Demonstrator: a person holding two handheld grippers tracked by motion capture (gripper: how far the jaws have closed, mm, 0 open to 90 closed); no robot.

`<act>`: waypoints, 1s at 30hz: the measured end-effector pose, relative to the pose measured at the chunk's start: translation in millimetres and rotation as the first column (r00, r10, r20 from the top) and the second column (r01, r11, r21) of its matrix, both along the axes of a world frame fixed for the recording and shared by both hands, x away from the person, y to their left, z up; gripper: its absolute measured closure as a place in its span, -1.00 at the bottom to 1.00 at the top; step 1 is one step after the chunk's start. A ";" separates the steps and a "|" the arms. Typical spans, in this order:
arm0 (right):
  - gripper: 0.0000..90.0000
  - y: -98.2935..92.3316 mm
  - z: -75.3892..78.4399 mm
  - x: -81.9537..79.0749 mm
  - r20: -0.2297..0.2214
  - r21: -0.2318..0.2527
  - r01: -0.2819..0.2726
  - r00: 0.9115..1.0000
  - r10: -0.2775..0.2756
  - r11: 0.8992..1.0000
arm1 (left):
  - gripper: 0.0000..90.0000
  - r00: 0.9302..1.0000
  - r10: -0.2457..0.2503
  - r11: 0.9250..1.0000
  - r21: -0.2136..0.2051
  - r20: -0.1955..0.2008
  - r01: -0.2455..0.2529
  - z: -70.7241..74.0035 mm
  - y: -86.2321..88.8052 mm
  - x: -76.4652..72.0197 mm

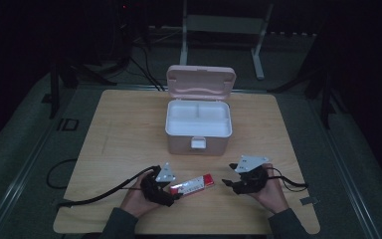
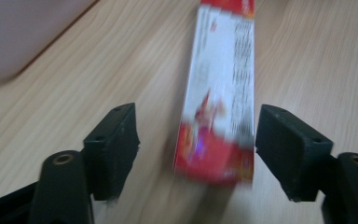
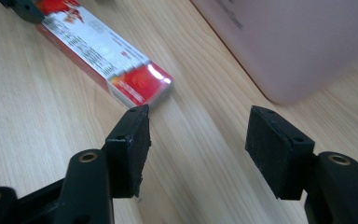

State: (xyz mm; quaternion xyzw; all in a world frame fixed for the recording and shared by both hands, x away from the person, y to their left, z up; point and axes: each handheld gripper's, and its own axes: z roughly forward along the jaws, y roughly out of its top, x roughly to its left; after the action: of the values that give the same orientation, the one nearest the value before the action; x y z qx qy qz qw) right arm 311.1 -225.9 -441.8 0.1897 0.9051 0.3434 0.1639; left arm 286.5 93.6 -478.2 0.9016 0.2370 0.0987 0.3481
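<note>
A long red and white carton (image 1: 193, 184) lies flat on the wooden table (image 1: 129, 129) near its front edge. My left gripper (image 1: 175, 195) is at the carton's left end, open. In the left gripper view the carton (image 2: 219, 93) reaches in between the jaws of the left gripper (image 2: 196, 149); it lies close to the right pad with a clear gap at the left pad. My right gripper (image 1: 229, 181) stands open just right of the carton's other end. In the right gripper view, the right gripper (image 3: 196, 140) has only bare table between its jaws, and the carton (image 3: 102, 56) lies beyond its left jaw.
A pink storage case (image 1: 198, 142) stands open in the table's middle, its lid (image 1: 201, 82) tilted back and a white divided tray (image 1: 198, 118) inside. Its wall is near both grippers (image 2: 18, 32) (image 3: 298, 42). Cables trail off the table's left edge, and metal stand legs (image 1: 258, 50) rise behind.
</note>
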 end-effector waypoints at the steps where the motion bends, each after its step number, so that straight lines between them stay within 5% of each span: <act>1: -0.16 5.0 0.0 0.7 0.000 -0.004 -0.015 1.000 0.015 1.000 | -0.37 1.000 0.004 1.000 0.009 -0.008 -0.004 -1.3 5.3 -3.0; 5: -0.20 23.6 -0.6 3.0 -0.005 -0.007 -0.074 0.997 0.074 0.997 | -0.40 0.999 0.030 0.999 0.017 -0.025 -0.030 -8.0 19.4 -7.7; 10: -0.29 53.9 -3.8 7.4 -0.015 -0.024 -0.159 0.987 0.158 0.987 | -0.44 0.999 0.019 1.000 0.012 -0.031 -0.019 -10.0 15.2 -2.3; 15: -0.31 77.9 -12.7 12.9 -0.050 -0.031 -0.218 0.975 0.216 0.976 | -0.33 0.990 0.137 0.990 0.039 0.020 -0.138 -10.5 15.7 8.9; 18: -0.27 94.2 -22.1 20.0 -0.079 -0.061 -0.240 0.969 0.235 0.969 | -0.32 0.989 0.147 0.989 -0.006 0.027 -0.147 -7.8 19.1 8.8; 24: -0.04 102.2 -34.5 26.4 -0.120 -0.109 -0.252 0.963 0.239 0.961 | -0.31 0.986 0.164 0.986 -0.038 0.027 -0.163 -5.7 29.1 8.0; 30: 0.12 78.1 -34.8 30.6 -0.126 -0.124 -0.181 0.978 0.165 0.976 | -0.30 0.984 0.176 0.982 -0.081 0.035 -0.173 1.5 40.4 6.0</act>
State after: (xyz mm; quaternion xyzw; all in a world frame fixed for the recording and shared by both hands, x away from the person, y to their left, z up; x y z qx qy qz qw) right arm 341.7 -147.8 -476.7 0.1180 0.9471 0.2833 0.0935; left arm 292.5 134.0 -476.6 0.8609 0.3114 0.1384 0.3777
